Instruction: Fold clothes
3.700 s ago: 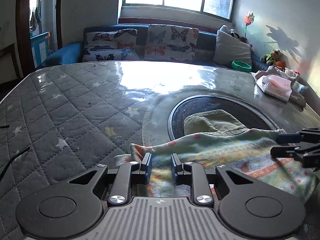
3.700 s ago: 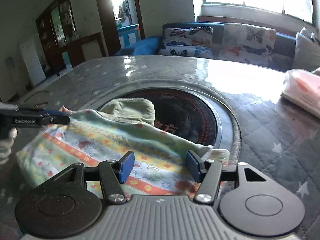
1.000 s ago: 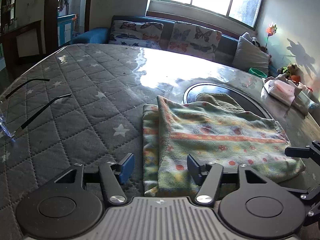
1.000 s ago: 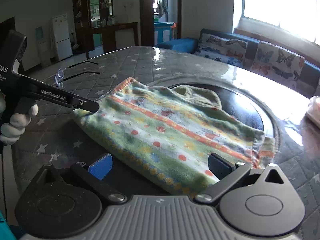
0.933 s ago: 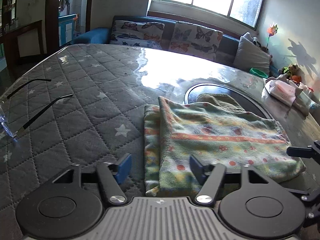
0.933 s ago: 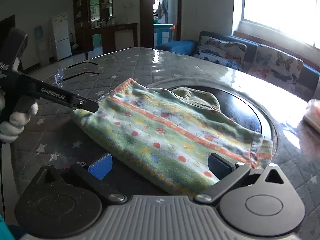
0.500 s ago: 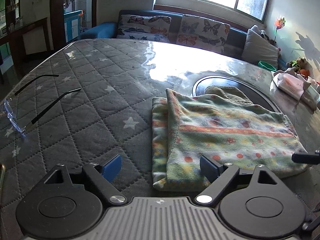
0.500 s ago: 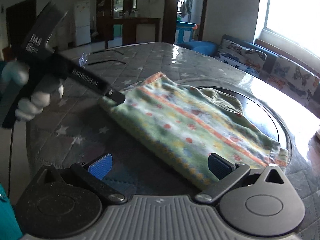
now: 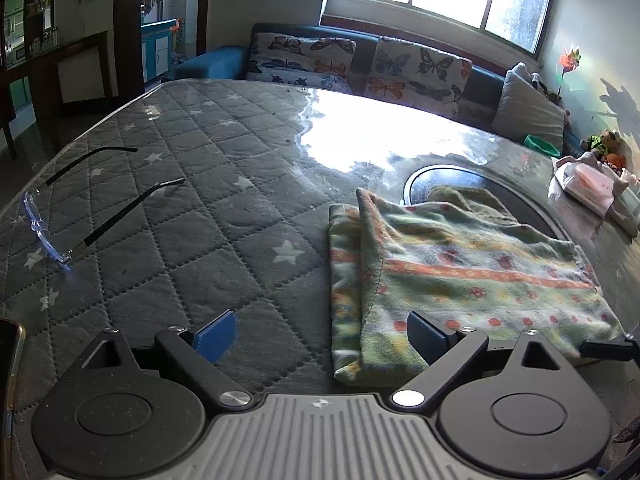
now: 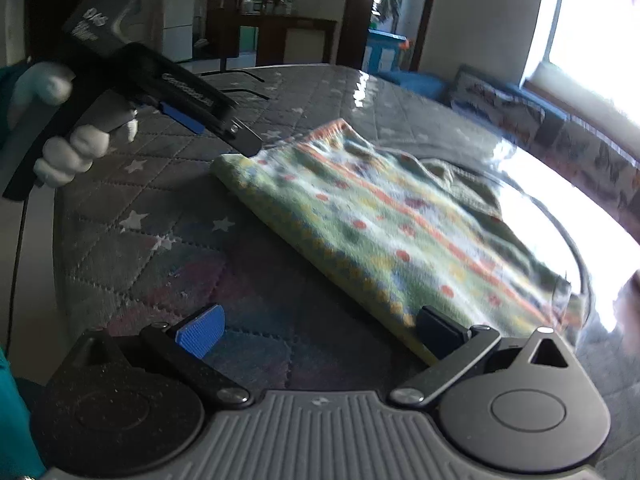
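A folded cloth (image 9: pixel 460 264), green with orange stripes and red dots, lies flat on the quilted table cover (image 9: pixel 208 216). An olive garment (image 9: pixel 460 196) pokes out from under its far edge. My left gripper (image 9: pixel 320 338) hovers at the cloth's near left corner, its jaws opening wide and the pads pressing on nothing. In the right wrist view a white-gloved hand (image 10: pixel 68 148) holds that left gripper (image 10: pixel 246 142) at the cloth's (image 10: pixel 400 224) far left corner. My right gripper (image 10: pixel 320 336) is open at the near edge, its right finger over the hem.
Folded-out glasses (image 9: pixel 60 220) lie at the table's left, and a phone's edge (image 9: pixel 8 360) shows near the left border. A white packet (image 9: pixel 584 188) sits at the far right. A dark round inset (image 9: pixel 432 176) lies behind the cloth, and a sofa with butterfly cushions (image 9: pixel 360 64) stands beyond.
The left jaws have spread much wider and hold nothing. Both grippers have drawn back slightly from the folded cloth. The right view has rolled and shifted sideways.
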### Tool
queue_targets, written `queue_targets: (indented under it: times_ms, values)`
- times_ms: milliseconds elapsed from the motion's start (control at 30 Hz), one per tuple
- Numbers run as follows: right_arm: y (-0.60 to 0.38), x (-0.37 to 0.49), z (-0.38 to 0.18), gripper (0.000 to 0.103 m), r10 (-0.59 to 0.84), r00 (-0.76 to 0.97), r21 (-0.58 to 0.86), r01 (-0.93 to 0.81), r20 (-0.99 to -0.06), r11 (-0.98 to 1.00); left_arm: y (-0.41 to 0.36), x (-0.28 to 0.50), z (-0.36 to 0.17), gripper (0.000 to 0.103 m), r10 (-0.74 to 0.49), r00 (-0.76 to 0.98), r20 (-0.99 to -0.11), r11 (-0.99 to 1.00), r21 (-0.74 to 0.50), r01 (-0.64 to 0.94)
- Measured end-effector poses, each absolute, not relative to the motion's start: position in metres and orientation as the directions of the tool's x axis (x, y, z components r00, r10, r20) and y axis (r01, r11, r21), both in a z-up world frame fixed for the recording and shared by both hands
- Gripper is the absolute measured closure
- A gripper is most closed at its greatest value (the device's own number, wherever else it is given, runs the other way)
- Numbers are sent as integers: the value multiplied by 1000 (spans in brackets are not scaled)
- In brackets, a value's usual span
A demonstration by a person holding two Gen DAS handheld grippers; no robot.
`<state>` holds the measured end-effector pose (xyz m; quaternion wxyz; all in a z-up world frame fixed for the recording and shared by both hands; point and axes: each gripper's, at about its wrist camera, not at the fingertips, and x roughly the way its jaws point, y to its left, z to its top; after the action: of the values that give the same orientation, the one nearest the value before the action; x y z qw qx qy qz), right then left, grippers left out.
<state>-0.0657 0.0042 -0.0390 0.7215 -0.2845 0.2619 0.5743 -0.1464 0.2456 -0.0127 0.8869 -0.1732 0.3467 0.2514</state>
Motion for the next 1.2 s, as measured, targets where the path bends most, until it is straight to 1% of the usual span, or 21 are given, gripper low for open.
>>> queue_targets:
  times_ms: [33, 67, 333, 467, 567, 600, 667, 700, 833, 867, 900, 933, 1067, 1133, 1167, 1200]
  values:
    - [4, -64, -39, 0, 678, 197, -99, -978, -708, 181, 246, -148, -11, 2, 326, 639, -697, 815, -136, -564]
    - [4, -64, -39, 0, 679, 196, -98, -979, -708, 179, 246, -149, -10, 0, 326, 645, -691, 816, -139, -561]
    - [8, -67, -35, 0, 666, 201, -122, -979, -718, 164, 246, -145, -9, 0, 314, 659, -684, 828, -144, -543]
    - [14, -73, -24, 0, 682, 206, -163, -978, -701, 129, 250, -144, -8, 0, 328, 645, -690, 823, -126, -554]
    - [24, -75, -15, 2, 698, 197, -178, -979, -688, 101, 256, -145, -7, 0, 340, 634, -695, 812, -123, -570]
    - [28, -75, -13, 7, 702, 186, -178, -980, -688, 85, 258, -145, -7, 0, 344, 631, -696, 809, -121, -575]
    - [40, -75, -11, 12, 705, 168, -173, -983, -689, 64, 261, -145, -4, 0, 356, 622, -697, 803, -112, -585]
    - [47, -76, -10, 18, 704, 154, -168, -985, -693, 50, 263, -145, -3, 0, 360, 620, -697, 801, -109, -588]
    - [73, -84, -8, 28, 710, 111, -169, -986, -695, -11, 273, -145, 3, 1, 365, 615, -699, 791, -115, -601]
    - [81, -88, -9, 33, 711, 100, -176, -984, -697, -34, 276, -145, 4, 1, 358, 613, -704, 785, -128, -605]
    - [89, -92, -10, 40, 710, 90, -183, -982, -698, -55, 279, -146, 4, 2, 350, 615, -707, 781, -142, -608]
    - [96, -96, -12, 44, 709, 88, -189, -980, -700, -66, 281, -146, 5, 3, 340, 620, -708, 778, -158, -608]
    - [118, -105, -22, 46, 701, 93, -225, -969, -707, -98, 283, -147, 6, 3, 305, 632, -713, 770, -205, -604]
    - [126, -109, -27, 51, 691, 96, -232, -967, -716, -106, 284, -147, 5, 3, 293, 634, -715, 768, -219, -602]
    - [129, -110, -30, 56, 686, 98, -232, -967, -721, -105, 285, -147, 5, 3, 288, 633, -719, 764, -226, -604]
    - [132, -111, -31, 57, 686, 100, -229, -968, -721, -100, 286, -147, 4, 3, 283, 632, -722, 760, -233, -606]
